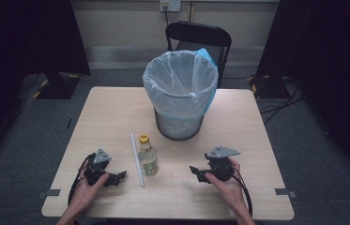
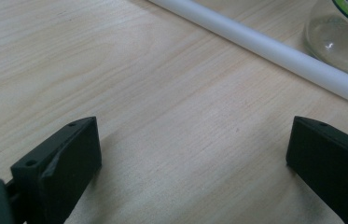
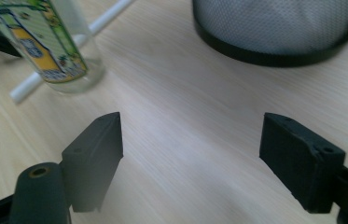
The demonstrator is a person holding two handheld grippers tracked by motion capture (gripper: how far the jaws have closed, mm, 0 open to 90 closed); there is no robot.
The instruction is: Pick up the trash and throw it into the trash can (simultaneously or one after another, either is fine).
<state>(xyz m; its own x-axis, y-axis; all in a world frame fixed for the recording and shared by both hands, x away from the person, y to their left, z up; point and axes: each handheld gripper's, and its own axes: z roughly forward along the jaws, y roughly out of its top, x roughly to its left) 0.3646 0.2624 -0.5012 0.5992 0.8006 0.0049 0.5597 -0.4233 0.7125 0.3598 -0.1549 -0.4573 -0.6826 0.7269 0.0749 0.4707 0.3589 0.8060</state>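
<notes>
bottle (image 3: 45,42) label legible in right claw (image 3: 190,154) view, bin (image 1: 180,93) rim from high

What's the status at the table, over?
Left gripper open, empty. Right gripper open, empty. Bottle upright beside white tube, bin behind. Nothing between grippers and bottle.
</notes>
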